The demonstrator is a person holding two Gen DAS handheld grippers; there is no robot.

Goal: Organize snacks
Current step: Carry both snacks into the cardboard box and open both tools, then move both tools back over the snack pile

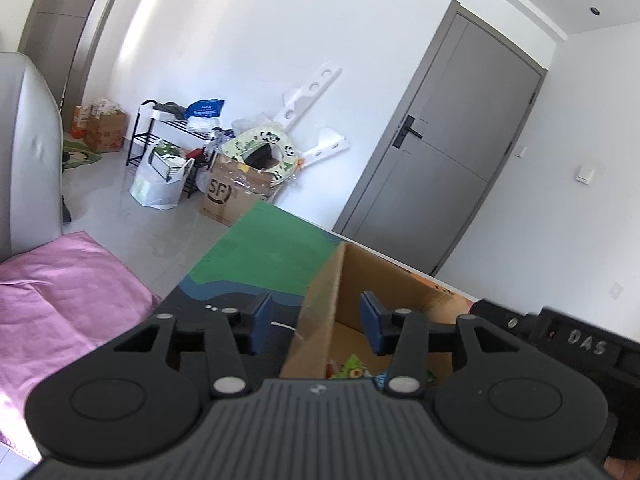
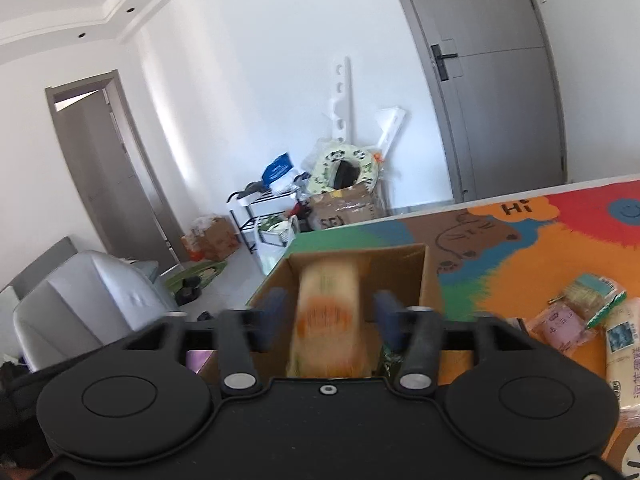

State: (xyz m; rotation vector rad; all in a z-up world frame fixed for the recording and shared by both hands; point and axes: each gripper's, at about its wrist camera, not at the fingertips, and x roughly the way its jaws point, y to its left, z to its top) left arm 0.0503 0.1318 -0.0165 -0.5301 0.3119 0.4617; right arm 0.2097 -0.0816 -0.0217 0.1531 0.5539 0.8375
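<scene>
Snack pack (image 2: 326, 312) looks mid-drop between the right gripper (image 2: 328, 314)'s wide-open fingers, so stay centred over the cardboard box (image 2: 424, 276); left gripper (image 1: 316, 322) gapes empty.

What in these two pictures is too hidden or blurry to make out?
- Right wrist view: the orange-printed snack packet between the open fingers is motion-blurred; print unreadable, grip unclear.
- Left wrist view: the cardboard box contents are mostly hidden behind the gripper body.
- Right wrist view: the pale packet is cut off by the right edge.
</scene>
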